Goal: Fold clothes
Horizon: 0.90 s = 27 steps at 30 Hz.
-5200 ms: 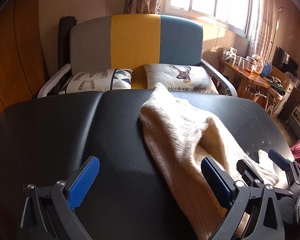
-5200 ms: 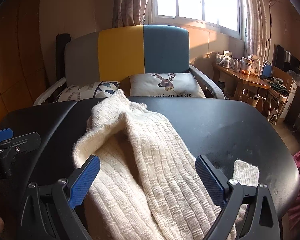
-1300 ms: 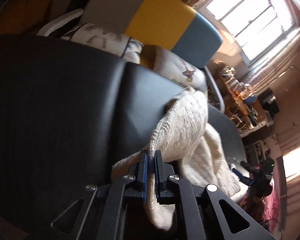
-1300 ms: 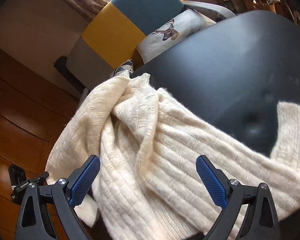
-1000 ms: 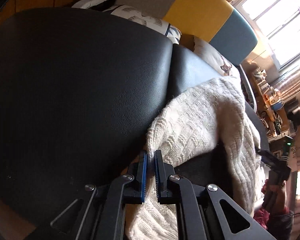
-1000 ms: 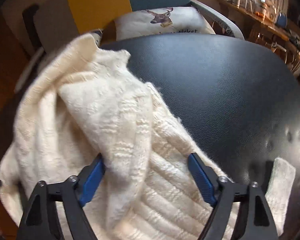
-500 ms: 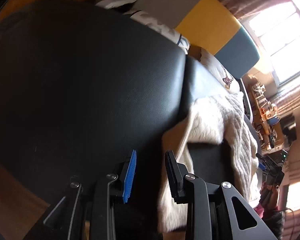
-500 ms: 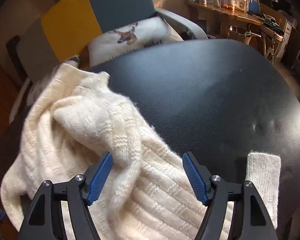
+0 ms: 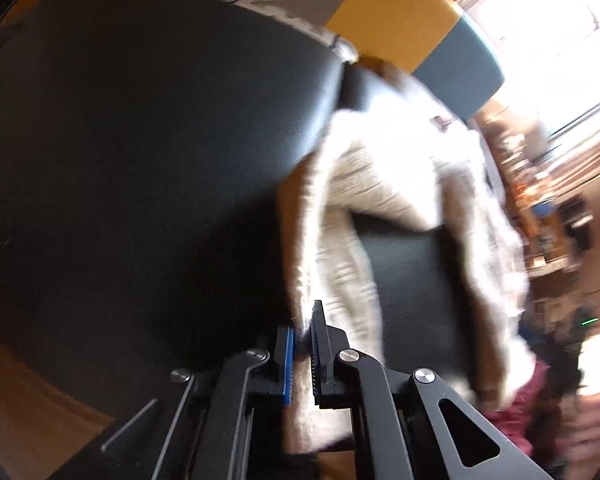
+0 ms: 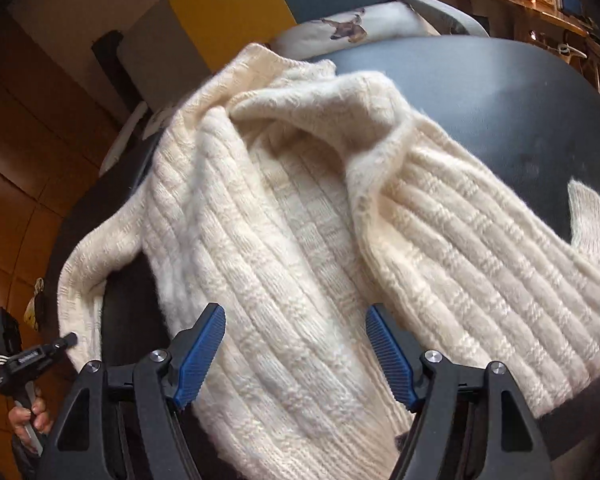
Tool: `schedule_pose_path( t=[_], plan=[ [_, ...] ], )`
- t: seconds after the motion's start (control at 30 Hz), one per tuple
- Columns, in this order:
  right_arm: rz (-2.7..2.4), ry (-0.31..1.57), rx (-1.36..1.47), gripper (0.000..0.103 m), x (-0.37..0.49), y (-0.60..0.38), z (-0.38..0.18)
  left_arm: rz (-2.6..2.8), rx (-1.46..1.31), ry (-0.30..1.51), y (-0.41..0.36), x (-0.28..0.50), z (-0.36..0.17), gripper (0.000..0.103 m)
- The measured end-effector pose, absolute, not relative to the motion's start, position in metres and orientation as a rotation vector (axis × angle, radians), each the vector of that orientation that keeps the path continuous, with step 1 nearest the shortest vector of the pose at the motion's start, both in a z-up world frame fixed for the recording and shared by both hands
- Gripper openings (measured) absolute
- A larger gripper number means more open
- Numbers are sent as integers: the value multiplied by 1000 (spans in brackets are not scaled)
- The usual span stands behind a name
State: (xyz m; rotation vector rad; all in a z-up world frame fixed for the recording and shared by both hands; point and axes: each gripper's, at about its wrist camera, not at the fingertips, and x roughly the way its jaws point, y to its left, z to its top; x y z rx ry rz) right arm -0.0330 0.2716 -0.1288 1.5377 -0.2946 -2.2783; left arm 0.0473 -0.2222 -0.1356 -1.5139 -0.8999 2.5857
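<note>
Left gripper (image 9: pixel 300 344) has snapped back onto the knit: half a sec ago its jaws stood apart beside the cloth, now they're pinched on the near-left edge of the sweater (image 10: pixel 300 220), w/ a strip of it hanging down between the pads. Left view is smeared, so it's mid-swing. Right gripper (image 10: pixel 296 344) has narrowed a bit vs a sec ago but is not clamped yet; blue pads sit apart, straddling the ribbed body near the hem, empty.

Reads to me like both ends are being taken up to shake the thing flat. No actual fold made yet, so early days.

Sweater's a cream chunky rib knit, fuzzy, thick, floppy. It's heaped on the black padded table (image 10: pixel 500 92), twisted, one flap rolled over at the middle, a cuff (image 10: pixel 592 220) lying flat far right. The left portion trails toward the near-left edge, where a hand (image 10: pixel 28 420) holds the other tool. Table top is smooth leather-like stuff w/ a seam, so knit should slide easy. Behind: sofa in grey/yellow/teal blocks (image 10: pixel 228 8), deer-print cushion (image 10: pixel 348 32).
</note>
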Motion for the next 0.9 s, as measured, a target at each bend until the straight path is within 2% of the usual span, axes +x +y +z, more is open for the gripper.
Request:
schedule_pose_path(
  t=[0.1, 0.17, 0.2, 0.23, 0.33, 0.4, 0.47, 0.53, 0.7, 0.9],
  plan=[
    [-2224, -293, 1606, 75, -28, 273, -145, 2691, -1433, -928, -257, 44, -104, 7],
    [-2230, -274, 1577, 76, -24, 272, -147, 2787, -1490, -895, -282, 37, -92, 8],
    [-2231, -273, 1571, 77, -24, 272, -147, 2810, -1545, -883, -289, 33, -92, 10],
    [-2231, -276, 1570, 79, -24, 271, -148, 2832, -1601, -871, -296, 30, -93, 17],
    [-2232, -267, 1584, 80, -26, 269, -146, 2863, -1642, -862, -299, 27, -89, 18],
    [-2220, -258, 1589, 80, -28, 271, -143, 2831, -1531, -844, -275, 29, -78, 19],
    [-2208, -313, 1562, 80, -31, 279, -135, 2719, -1427, -815, -235, 28, -71, 34],
    [-2198, -408, 1504, 80, -34, 292, -123, 2523, -1376, -852, -192, 24, -78, 42],
    [-2265, -515, 1447, 80, -37, 323, -106, 2031, -1453, -919, -68, -11, -127, 42],
    [-2331, -485, 1482, 80, -27, 341, -119, 1785, -1622, -1057, -1, -37, -179, 42]
  ],
)
